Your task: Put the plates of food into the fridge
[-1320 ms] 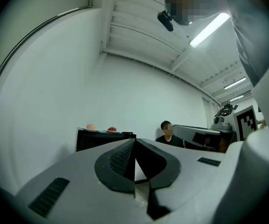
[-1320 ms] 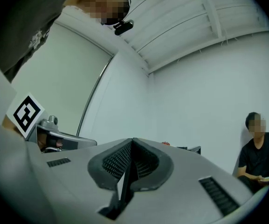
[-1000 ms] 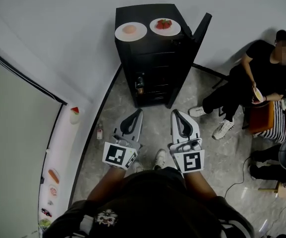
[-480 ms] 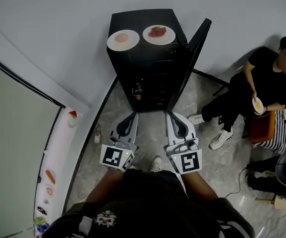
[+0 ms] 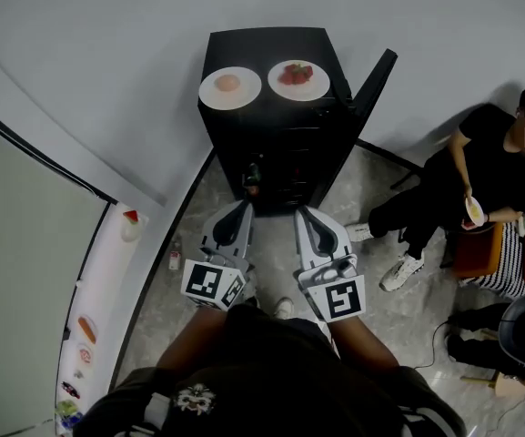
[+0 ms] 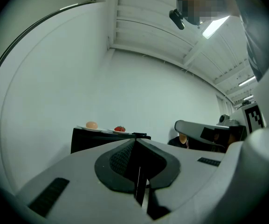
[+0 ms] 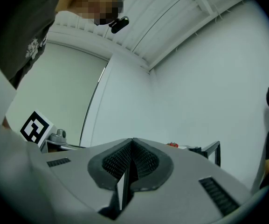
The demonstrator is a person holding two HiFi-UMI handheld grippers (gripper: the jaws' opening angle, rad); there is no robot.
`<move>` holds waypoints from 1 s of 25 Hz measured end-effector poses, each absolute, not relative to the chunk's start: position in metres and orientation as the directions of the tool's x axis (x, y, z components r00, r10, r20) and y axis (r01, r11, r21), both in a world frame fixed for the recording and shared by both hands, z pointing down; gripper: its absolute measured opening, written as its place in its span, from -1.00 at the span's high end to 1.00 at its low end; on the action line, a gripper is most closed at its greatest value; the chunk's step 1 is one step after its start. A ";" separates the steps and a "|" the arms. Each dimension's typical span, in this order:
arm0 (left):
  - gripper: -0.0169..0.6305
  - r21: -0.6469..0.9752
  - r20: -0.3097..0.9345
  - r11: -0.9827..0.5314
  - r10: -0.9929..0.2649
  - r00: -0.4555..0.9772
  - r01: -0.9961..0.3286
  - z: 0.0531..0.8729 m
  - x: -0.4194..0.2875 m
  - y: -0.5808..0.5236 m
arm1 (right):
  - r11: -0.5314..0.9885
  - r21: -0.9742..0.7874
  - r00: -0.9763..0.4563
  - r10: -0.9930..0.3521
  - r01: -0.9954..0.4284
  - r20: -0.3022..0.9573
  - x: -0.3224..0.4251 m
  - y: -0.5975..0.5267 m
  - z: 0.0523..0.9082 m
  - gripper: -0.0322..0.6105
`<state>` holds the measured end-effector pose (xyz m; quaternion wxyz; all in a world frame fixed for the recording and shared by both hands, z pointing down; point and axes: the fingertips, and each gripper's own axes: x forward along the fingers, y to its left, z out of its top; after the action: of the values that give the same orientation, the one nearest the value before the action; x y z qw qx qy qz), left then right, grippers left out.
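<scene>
A small black fridge [image 5: 276, 126] stands against the wall with its door [image 5: 368, 94] swung open to the right. On its top sit two white plates: one with a pale round food [image 5: 230, 86] at left, one with red food [image 5: 297, 78] at right. Both plates show small in the left gripper view, the pale one [image 6: 92, 125] and the red one [image 6: 119, 129]. My left gripper [image 5: 241, 212] and right gripper [image 5: 304, 216] hang side by side in front of the fridge, below its open front, both shut with nothing between the jaws.
A person in black [image 5: 480, 176] sits at the right holding a bowl [image 5: 473, 211], legs stretched toward the fridge door. A bottle [image 5: 175, 258] stands on the floor at the left wall. A white ledge [image 5: 98, 308] with food items runs along the left.
The grippers have drawn closer to the fridge front and sit nearer each other. The fridge appears larger and more central in the head view.
</scene>
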<state>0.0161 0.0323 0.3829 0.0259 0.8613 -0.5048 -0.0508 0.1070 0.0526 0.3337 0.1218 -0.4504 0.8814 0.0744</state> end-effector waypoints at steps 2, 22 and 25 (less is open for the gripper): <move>0.88 0.106 -0.064 -0.490 -0.872 0.486 -0.865 0.385 0.011 0.019 | 0.581 0.025 -0.565 -0.779 -0.814 -0.273 0.102 0.041 0.335 0.83; 0.88 0.091 -0.081 -0.573 -0.819 0.568 -0.814 0.389 -0.045 -0.096 | 0.474 0.031 -0.472 -0.866 -0.880 -0.165 0.057 -0.080 0.357 0.83; 0.88 0.088 -0.090 -0.602 -0.798 0.596 -0.793 0.387 -0.045 -0.100 | 0.452 0.036 -0.451 -0.874 -0.891 -0.184 0.055 -0.089 0.357 0.83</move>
<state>-0.0454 -0.1003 0.3869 0.0195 0.8930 -0.4456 -0.0601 0.0549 -0.0888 0.3573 0.0692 -0.5195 0.8493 0.0637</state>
